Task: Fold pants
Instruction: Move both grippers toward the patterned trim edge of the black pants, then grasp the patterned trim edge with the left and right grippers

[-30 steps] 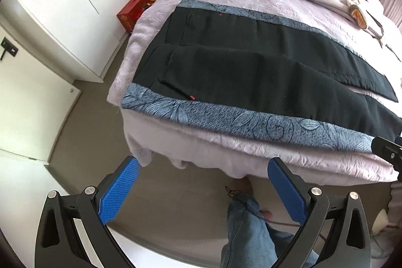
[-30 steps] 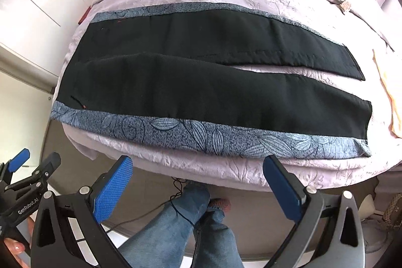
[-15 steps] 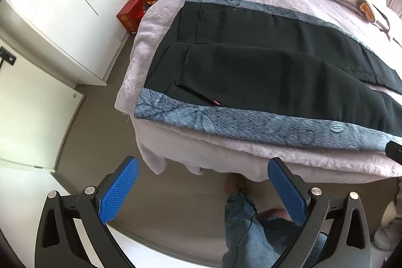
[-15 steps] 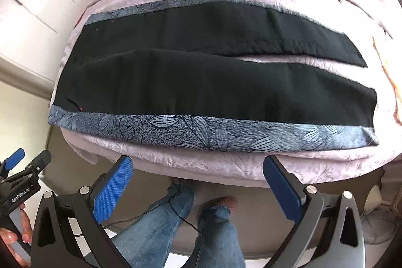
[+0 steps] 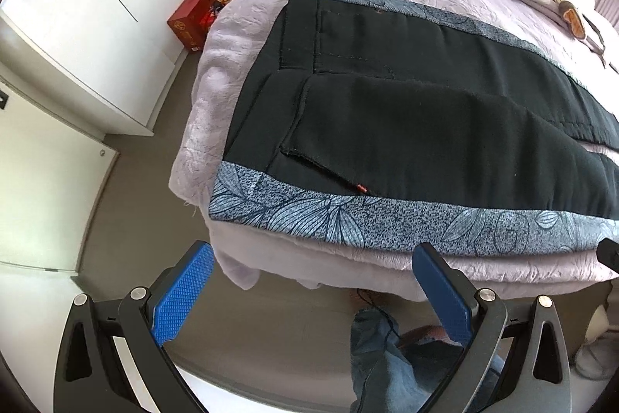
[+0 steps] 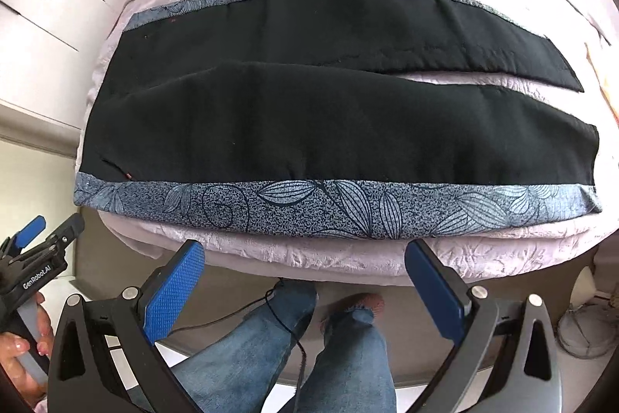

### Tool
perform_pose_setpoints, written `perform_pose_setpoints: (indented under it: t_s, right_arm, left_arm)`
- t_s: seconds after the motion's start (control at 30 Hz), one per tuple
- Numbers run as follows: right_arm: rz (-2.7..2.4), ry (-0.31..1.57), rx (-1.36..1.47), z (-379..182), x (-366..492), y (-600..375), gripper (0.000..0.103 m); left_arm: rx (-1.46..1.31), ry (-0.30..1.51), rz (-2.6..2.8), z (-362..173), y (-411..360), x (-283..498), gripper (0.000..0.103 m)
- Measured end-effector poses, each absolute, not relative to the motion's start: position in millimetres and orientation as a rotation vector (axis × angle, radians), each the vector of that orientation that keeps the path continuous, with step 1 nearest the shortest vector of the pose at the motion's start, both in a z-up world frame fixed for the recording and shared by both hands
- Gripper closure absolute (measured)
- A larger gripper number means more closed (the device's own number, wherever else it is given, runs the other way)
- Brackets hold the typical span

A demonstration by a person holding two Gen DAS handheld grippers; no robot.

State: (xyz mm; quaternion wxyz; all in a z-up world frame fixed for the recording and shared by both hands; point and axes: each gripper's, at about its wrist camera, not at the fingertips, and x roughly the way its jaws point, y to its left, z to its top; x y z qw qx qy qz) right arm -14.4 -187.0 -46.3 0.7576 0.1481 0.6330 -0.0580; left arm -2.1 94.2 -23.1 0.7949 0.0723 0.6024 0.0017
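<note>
Both hand-held grippers, left (image 5: 311, 291) and right (image 6: 303, 287), have closed in on the bed's (image 6: 309, 256) near edge, jaws spread and empty, so the flat pants (image 6: 329, 126) look ready for grasping.

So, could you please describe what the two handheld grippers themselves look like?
Both match: the left gripper and right gripper have black plastic frames with triangular cut-outs and silver pivot bolts, and each finger carries a blue, diamond-textured pad. The right wrist view shows white "GenRobot.AI" lettering on the left gripper's black body.
</note>
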Motion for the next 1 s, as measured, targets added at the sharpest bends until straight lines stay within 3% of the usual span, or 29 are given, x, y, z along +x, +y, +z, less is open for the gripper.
perform_pose_setpoints:
  t_s: [0.7,0.9,0.93,0.97,1.0]
  right_arm:
    - [-0.108,1.415,0.418,-84,11,-181,0.000]
    - [0.147,1.291,0.701,-92,12,-181,0.000]
    - [0.215,1.271,0.779,-98,13,-179,0.003]
    - [0.254,1.263,0.833,-104,13,-177,0.014]
    - [0.287,1.263,0.878,-111,13,-175,0.028]
  left_arm:
    - [0.189,1.372,-0.015,-66,95,22,0.000]
    - [0.039,1.355,-0.063,-79,112,27,0.000]
    - [0.012,1.363,-0.081,-82,115,28,0.006]
    - [-0.022,1.367,-0.098,-86,119,28,0.020]
    - [-0.041,1.375,-0.110,-88,120,28,0.024]
